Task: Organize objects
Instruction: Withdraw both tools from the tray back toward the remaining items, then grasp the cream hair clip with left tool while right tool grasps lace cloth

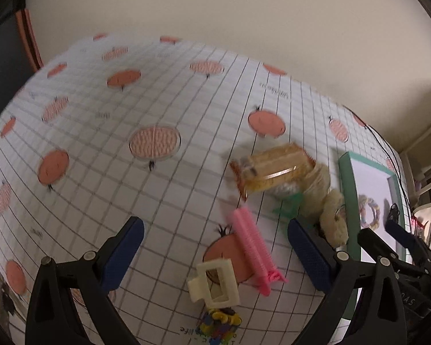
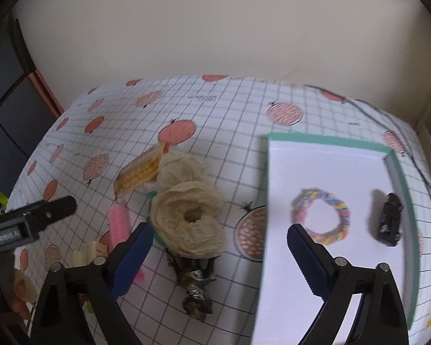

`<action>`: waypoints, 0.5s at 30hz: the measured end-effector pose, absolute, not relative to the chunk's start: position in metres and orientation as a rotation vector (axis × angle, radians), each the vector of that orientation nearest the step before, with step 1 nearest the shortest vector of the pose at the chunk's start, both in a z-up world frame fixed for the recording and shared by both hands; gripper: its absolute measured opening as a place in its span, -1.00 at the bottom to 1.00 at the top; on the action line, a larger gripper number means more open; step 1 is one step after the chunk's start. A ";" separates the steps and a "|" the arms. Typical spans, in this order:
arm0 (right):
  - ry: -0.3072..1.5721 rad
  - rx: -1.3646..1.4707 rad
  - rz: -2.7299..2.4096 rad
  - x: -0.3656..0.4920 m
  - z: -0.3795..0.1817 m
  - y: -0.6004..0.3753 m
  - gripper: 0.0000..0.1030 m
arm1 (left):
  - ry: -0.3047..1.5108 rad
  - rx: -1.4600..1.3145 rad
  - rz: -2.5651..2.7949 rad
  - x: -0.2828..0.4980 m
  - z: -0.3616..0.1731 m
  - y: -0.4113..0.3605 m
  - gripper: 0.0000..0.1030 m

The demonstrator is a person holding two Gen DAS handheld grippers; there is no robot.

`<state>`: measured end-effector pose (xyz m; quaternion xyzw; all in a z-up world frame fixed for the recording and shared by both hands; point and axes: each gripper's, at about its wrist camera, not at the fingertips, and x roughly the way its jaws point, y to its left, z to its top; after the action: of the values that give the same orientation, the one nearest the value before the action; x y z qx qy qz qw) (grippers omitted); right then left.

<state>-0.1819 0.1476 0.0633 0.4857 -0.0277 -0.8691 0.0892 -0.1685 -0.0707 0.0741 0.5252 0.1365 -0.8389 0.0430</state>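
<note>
Left wrist: left gripper (image 1: 215, 247) spread wide, empty. Pink hair clip (image 1: 251, 247) lies between the fingers on the tablecloth (image 1: 100, 149), long axis running away and slightly left; cream claw clip (image 1: 214, 283) just nearer.

Right wrist: right gripper (image 2: 219, 254) also released, empty, hovering between cream scrunchies (image 2: 188, 221) and tray (image 2: 399, 178) (rainbow band (image 2: 321, 215), black clip (image 2: 389, 220) inside). Left looks nearer the pink clip.
</note>
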 end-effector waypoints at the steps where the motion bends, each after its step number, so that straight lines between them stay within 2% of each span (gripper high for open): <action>1: -0.078 1.449 -2.580 -0.183 0.061 0.145 0.76 | 0.439 1.624 -2.560 -0.168 0.071 -0.071 0.94; 4: -0.079 1.463 -2.559 -0.187 0.056 0.140 0.66 | 0.468 1.689 -2.524 -0.169 0.059 -0.072 0.94; 15: -0.065 1.510 -2.508 -0.194 0.037 0.128 0.49 | 0.463 1.857 -2.445 -0.168 0.025 -0.061 0.94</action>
<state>-0.1937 0.1279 0.0372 0.5128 -0.0222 -0.8516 0.1064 -0.1679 -0.0609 0.0255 0.5979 0.1490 -0.7874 0.0184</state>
